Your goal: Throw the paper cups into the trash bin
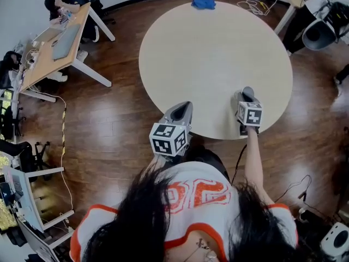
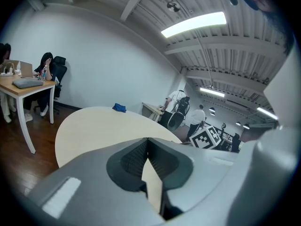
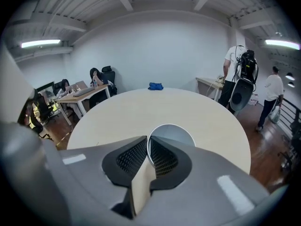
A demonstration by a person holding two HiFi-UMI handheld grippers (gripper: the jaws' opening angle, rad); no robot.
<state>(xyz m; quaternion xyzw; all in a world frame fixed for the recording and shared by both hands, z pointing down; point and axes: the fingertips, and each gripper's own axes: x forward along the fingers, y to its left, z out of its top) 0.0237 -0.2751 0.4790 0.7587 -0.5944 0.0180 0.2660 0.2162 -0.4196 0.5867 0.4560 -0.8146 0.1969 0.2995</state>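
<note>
The right gripper [image 3: 147, 144] had its jaws pinched on the near wall of a white paper cup [image 3: 175, 134]. The wall ran up between the two pads. The cup's round mouth stood just beyond the jaw tips, a little to their right. The left gripper [image 2: 147, 142] held nothing: its jaws were closed, tip against tip, with only tabletop showing past them. Both grippers were at the near edge of the round, pale table [image 1: 218, 53], the left one's jaws apart from the cup.

Straight ahead of both pairs of jaws, at the table's far edge, lay a crumpled blue cloth [image 1: 203, 3]. Farther off, to the left of the jaws, stood a wooden desk [image 1: 57, 51] with a seated person [image 3: 97, 76] behind it. To the right of the jaws, beyond the table, a standing person [image 3: 233, 62] in a white top was on the dark wood floor [image 1: 120, 119], with another farther right.
</note>
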